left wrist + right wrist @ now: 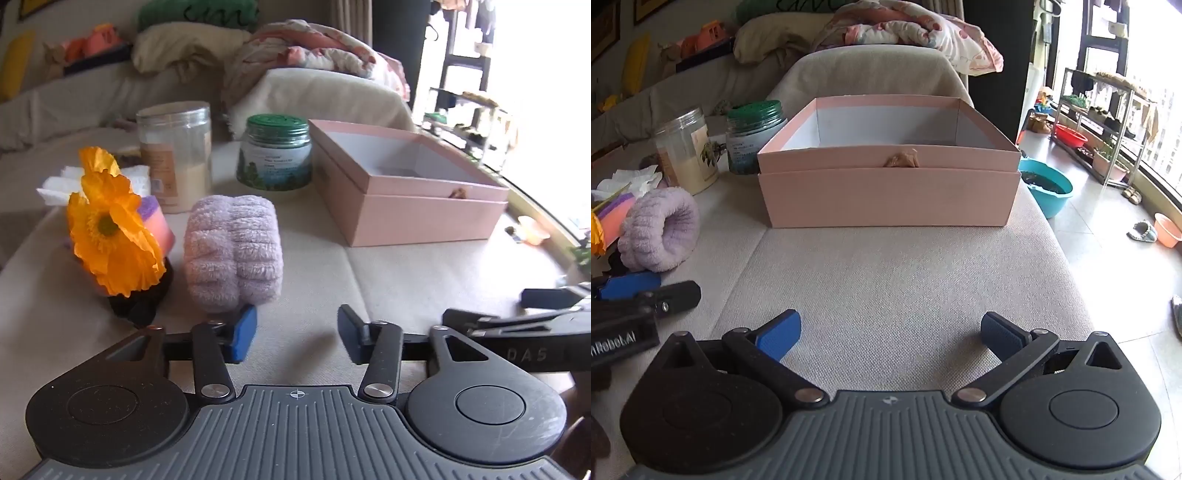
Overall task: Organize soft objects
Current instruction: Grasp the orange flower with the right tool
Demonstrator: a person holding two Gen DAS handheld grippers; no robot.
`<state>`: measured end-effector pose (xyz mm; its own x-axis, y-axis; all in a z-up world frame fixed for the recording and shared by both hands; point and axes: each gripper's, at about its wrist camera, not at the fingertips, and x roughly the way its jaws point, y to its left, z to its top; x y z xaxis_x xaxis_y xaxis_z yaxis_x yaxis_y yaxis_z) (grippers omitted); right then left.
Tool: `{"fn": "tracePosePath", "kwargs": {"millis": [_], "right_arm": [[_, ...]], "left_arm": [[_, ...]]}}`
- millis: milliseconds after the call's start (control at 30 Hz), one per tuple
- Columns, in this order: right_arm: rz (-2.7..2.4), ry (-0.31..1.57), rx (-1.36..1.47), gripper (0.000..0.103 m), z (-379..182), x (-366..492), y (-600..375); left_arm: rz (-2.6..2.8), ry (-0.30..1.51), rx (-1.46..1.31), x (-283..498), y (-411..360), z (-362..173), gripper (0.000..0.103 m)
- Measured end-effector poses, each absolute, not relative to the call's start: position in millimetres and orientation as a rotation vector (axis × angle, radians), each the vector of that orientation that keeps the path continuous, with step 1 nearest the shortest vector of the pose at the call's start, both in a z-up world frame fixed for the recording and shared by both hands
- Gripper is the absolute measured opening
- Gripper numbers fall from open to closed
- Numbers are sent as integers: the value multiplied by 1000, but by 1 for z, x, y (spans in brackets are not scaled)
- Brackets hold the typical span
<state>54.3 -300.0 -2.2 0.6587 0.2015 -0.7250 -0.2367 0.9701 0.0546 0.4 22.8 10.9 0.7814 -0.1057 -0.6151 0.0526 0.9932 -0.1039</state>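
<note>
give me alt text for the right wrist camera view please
An open right gripper hovers over a beige cushion, facing an open pink box. At left sit a lilac fluffy ring, two jars, and the left gripper.

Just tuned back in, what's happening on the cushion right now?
A person holds both grippers low over the beige cushion, and neither holds anything. The left gripper is open, its blue pad right beside the lilac terry scrunchie band. The right gripper is wide open, facing the open pink box, whose visible interior looks empty.
</note>
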Motion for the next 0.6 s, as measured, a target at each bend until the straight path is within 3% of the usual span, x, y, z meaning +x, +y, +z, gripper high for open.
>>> {"fn": "tracePosePath", "kwargs": {"millis": [67,433,500,600], "right_arm": [[259,821,-49,103,-1,52,-302],[275,813,-56,103,13,35,-309],[278,819,-59,103,13,36,-309],[280,820,-68,103,14,37,-308]], "left_arm": [[-155,668,-105,-4,29,16,39],[-150,205,-138,-70,114,108,42],[-35,254,-192,-56,141,113,42],[170,492,-396,-22,183,104,41]]}}
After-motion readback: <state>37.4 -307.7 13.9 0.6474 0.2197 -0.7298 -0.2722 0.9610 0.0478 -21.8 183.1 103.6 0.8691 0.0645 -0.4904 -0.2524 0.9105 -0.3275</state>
